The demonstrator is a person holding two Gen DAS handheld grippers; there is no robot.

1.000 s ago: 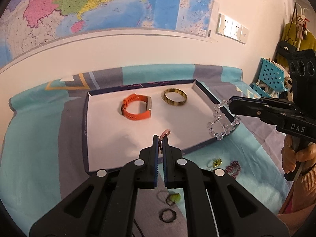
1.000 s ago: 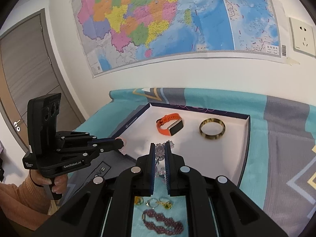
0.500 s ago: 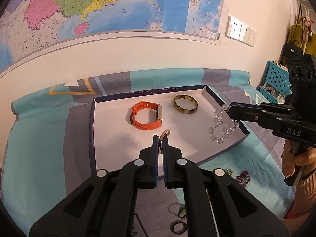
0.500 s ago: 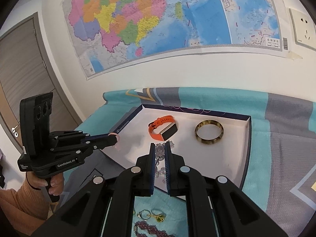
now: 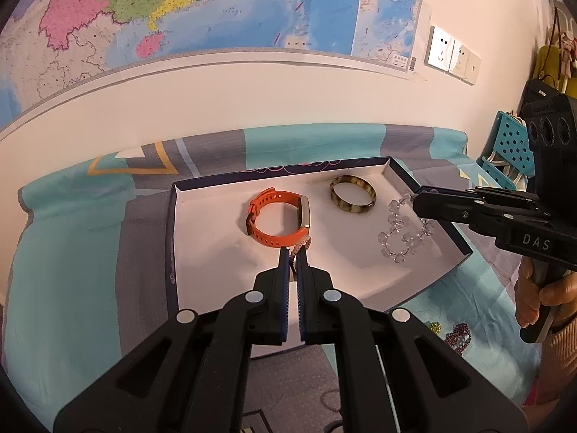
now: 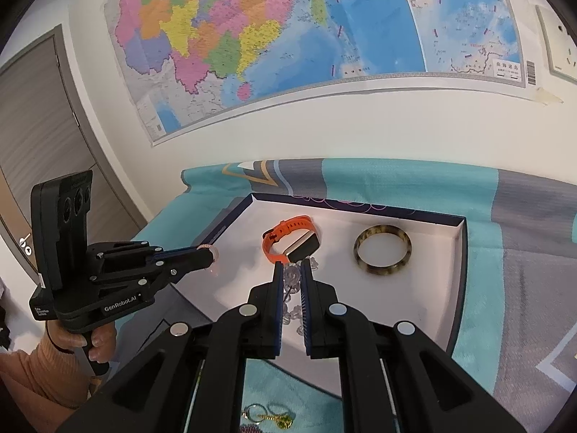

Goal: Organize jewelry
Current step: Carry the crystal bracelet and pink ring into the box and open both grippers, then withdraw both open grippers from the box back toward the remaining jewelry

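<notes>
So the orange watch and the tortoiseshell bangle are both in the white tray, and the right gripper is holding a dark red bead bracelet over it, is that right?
Not quite. In the left wrist view, the right gripper holds a clear crystal bead bracelet, not a dark red one. The orange watch and tortoiseshell bangle do lie in the white tray.

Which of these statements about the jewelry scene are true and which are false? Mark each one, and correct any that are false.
1. The orange watch lies inside the white-lined tray. True.
2. The right gripper holds the clear bead bracelet. True.
3. The left gripper is open and empty. False: it is shut on a small pink ring-like piece.
4. The tortoiseshell bangle is looped through the orange watch. False: it lies apart from it, nearer the tray's corner.
5. The clear bead bracelet lies flat on the teal cloth. False: it dangles from the right gripper above the tray.
</notes>
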